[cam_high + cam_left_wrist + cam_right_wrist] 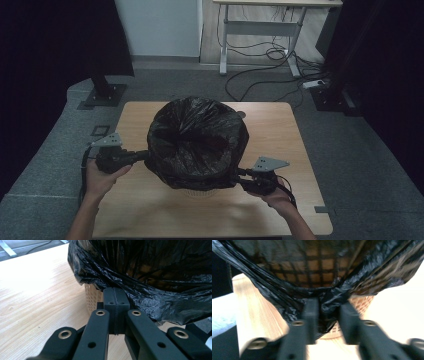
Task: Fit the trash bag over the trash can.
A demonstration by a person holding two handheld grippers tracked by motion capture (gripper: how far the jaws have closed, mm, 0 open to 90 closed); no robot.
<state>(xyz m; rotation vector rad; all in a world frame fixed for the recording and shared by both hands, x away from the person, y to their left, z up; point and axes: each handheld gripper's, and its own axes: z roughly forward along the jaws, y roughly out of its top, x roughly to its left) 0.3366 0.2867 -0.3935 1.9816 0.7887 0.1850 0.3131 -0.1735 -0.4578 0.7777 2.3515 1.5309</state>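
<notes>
A black trash bag (197, 140) is draped over a cream mesh basket (200, 192) that stands mid-table. My left gripper (145, 156) meets the bag's left side. In the left gripper view it (116, 293) is shut, its tips pinching the bag's hem (150, 277) just above the basket wall (92, 297). My right gripper (241, 174) is at the bag's lower right. In the right gripper view it (328, 307) is blurred and its jaws stand apart, with a fold of the bag (287, 295) bunched between them and the basket (362, 303) behind.
The wooden table (280, 130) has bare room on every side of the basket. Beyond it, on the grey carpet, are a black stand base (105, 95), a desk (265, 25) and loose cables (270, 55).
</notes>
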